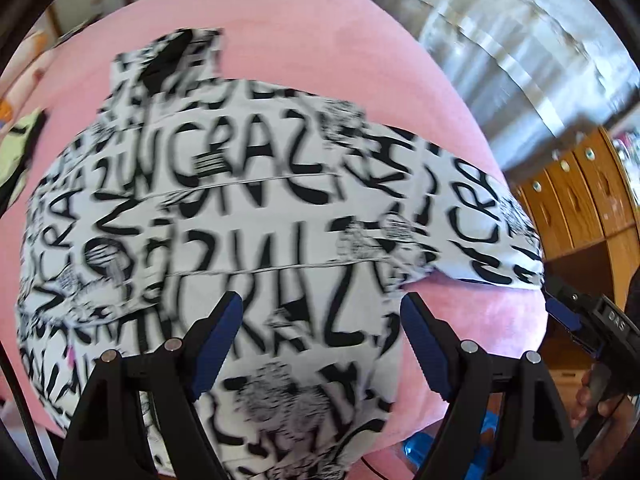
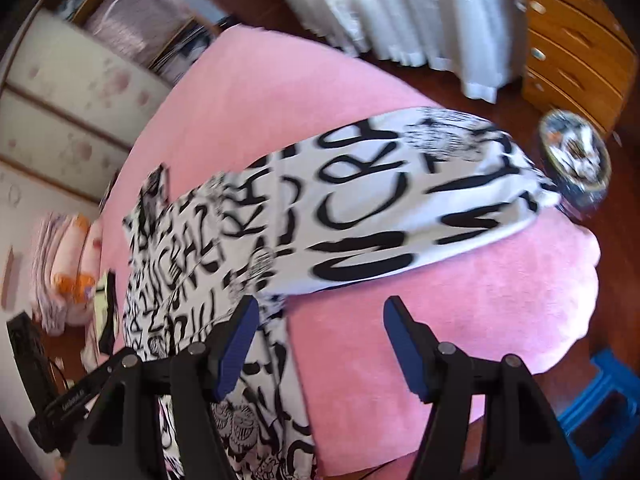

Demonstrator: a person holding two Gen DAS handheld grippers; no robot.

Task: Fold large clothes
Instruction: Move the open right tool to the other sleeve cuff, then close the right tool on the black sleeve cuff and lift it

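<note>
A large white garment with black lettering [image 1: 248, 216] lies spread on a pink covered surface [image 1: 304, 40]. My left gripper [image 1: 322, 326] hovers open above the garment's near part, and nothing sits between its blue pads. One part of the garment [image 1: 492, 220] reaches right to the surface's edge. In the right wrist view the same garment [image 2: 360, 200] runs from the left to the far right edge. My right gripper [image 2: 318, 316] is open over the pink cover beside the garment's edge, holding nothing. One of the right gripper's blue pads [image 1: 562, 316] shows at the left view's right side.
Wooden drawers [image 2: 576, 40] and white curtains [image 2: 400, 12] stand beyond the pink surface. A round patterned tin [image 2: 576, 160] sits at its far right corner, and a blue crate [image 2: 600, 396] is on the floor. Stacked bedding [image 2: 68, 272] lies at the left.
</note>
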